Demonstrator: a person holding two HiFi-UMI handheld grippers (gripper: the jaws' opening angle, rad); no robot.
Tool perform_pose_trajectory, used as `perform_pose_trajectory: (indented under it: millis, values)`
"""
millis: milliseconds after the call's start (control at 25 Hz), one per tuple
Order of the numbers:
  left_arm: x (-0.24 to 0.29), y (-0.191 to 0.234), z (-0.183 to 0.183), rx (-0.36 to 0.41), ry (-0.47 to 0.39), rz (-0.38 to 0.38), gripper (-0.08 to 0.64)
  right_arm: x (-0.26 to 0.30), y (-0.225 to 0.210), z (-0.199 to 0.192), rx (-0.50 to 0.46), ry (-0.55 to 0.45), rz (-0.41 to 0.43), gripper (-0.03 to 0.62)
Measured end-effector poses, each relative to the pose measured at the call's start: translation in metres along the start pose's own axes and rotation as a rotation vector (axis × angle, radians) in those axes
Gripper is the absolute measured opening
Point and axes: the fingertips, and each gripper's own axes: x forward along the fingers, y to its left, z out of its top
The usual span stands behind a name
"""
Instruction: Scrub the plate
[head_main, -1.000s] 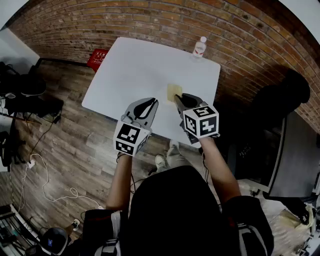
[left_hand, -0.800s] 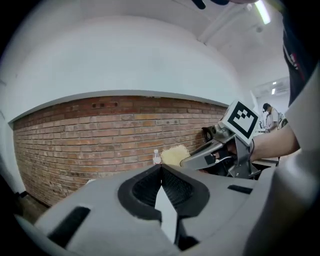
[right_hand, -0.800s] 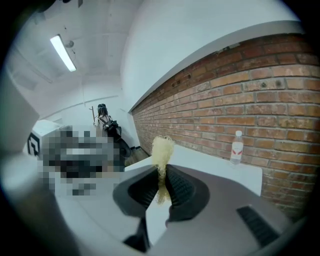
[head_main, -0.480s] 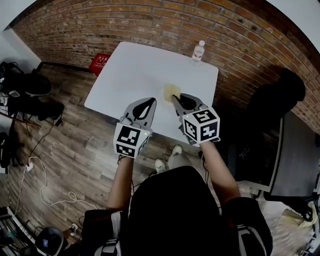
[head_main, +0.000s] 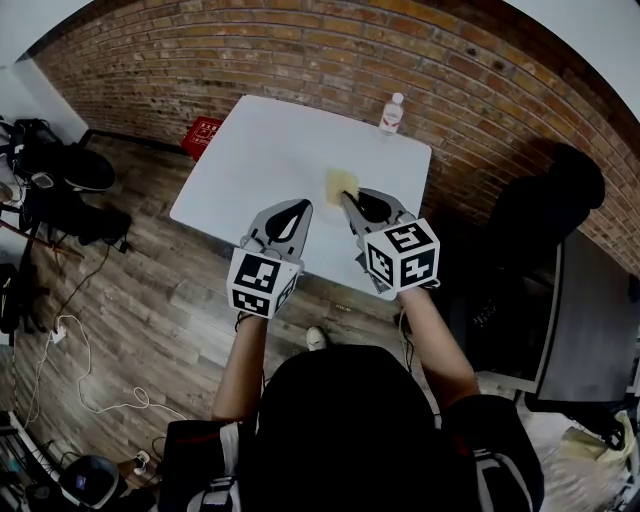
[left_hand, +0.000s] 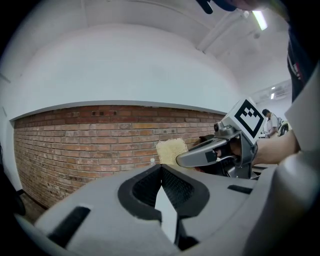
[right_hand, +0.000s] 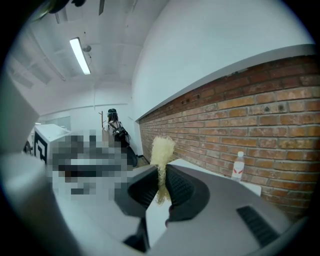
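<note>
1. The person is holding both grippers side by side over the near edge of a white table (head_main: 262, 150), with their tips pointing toward the brick wall (head_main: 300, 45).
2. The left gripper (head_main: 299, 204) is sitting clenched. In the left gripper view its two jaws are meeting at the tips with nothing between them.
3. The right gripper (head_main: 346, 197) is grasping a yellow sponge (head_main: 340, 181). In the right gripper view the jaws are pinching the sponge's lower part, and its frayed upper part is sticking out past the tips.
4. The sponge is hanging in the air above the table, toward its right side in the head view, and is not touching the tabletop.
5. In the left gripper view the sponge is showing just beyond the left jaws, with the right gripper reaching in from the right.
6. A clear water bottle (head_main: 391, 113) with a red label is standing upright at the table's far right corner, near the wall and well apart from both grippers.
7. A red crate (head_main: 203, 133) is sitting on the wooden floor (head_main: 150, 290), just beside the table's far left corner.
</note>
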Motion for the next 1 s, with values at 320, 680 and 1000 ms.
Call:
perform_pose_trajectory:
  millis: [320,680,1000]
  values:
    - [-0.004,-0.02,0.021,0.002,-0.022,0.053,0.02,-0.032,-0.006,0.013,-0.013,-0.042,0.019,0.038]
    - [-0.018,-0.064,0.032,0.01,-0.031,0.056,0.02,-0.076,0.003,0.008,-0.047,-0.069,0.027,0.038]
    - [-0.031,-0.1,0.04,0.035,-0.04,0.078,0.02,-0.111,0.005,-0.004,-0.044,-0.075,0.055,0.038]
